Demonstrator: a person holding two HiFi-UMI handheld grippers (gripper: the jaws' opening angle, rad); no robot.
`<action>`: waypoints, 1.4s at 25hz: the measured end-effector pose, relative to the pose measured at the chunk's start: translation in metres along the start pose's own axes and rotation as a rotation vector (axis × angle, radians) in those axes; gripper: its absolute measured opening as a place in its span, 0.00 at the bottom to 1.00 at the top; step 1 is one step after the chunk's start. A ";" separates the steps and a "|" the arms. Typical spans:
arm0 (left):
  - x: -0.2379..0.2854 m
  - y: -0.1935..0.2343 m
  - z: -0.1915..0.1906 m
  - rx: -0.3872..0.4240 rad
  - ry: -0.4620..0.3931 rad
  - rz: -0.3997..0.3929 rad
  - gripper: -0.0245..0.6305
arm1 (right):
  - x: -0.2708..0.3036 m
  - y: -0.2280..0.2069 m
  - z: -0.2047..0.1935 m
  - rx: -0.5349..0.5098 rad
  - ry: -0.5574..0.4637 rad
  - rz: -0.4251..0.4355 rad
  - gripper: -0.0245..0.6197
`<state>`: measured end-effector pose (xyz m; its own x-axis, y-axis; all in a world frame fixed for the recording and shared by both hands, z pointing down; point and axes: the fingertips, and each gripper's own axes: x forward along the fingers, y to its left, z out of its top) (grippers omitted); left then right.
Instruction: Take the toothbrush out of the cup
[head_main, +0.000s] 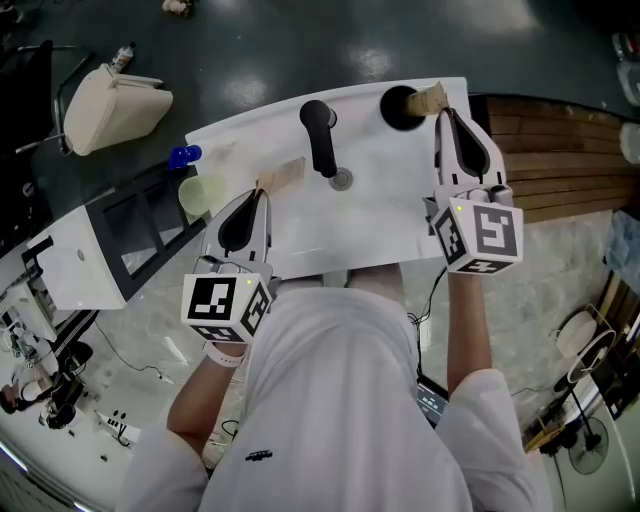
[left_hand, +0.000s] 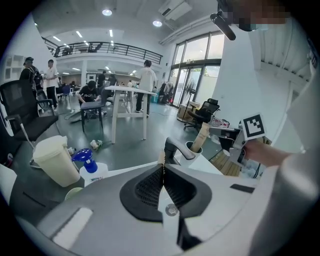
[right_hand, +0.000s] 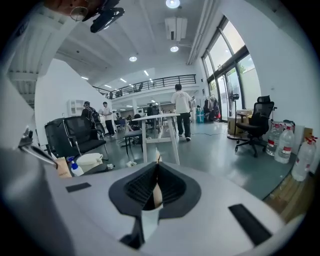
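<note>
Hovering shut, empty: left tongs (left_hand: 161, 162), right tongs (right_hand: 157, 165)

- Table (head_main: 380, 225): white, smooth, with a faint sheen; at its far edge stands a matt black tap (head_main: 320, 135).
- Left gripper (head_main: 281, 173) and right gripper (head_main: 430, 100): matt grey plastic shells, black ribbed linings, tan matt tips.
- Slatted deck (head_main: 560, 150) beyond the table's right edge: brown wood.
- Floor (head_main: 300, 40): dark and glossy, reflecting lights.

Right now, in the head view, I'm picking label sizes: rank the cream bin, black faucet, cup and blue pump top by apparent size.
1. cream bin
2. black faucet and cup look about alike; I won't rank them
3. blue pump top, smallest
</note>
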<state>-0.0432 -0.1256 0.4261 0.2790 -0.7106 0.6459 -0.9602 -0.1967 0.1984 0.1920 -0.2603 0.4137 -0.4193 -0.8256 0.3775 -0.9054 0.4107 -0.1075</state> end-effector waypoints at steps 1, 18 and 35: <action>-0.002 0.001 0.000 0.003 -0.006 -0.004 0.05 | -0.004 0.003 0.003 0.002 -0.012 -0.003 0.05; -0.066 0.010 0.006 0.034 -0.110 -0.101 0.05 | -0.115 0.068 0.091 -0.075 -0.229 -0.106 0.05; -0.115 -0.007 0.007 0.004 -0.208 -0.132 0.05 | -0.195 0.116 0.060 -0.092 -0.159 -0.074 0.05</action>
<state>-0.0691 -0.0473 0.3455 0.3936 -0.8021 0.4491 -0.9158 -0.2994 0.2678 0.1646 -0.0744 0.2721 -0.3633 -0.9028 0.2301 -0.9274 0.3740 0.0028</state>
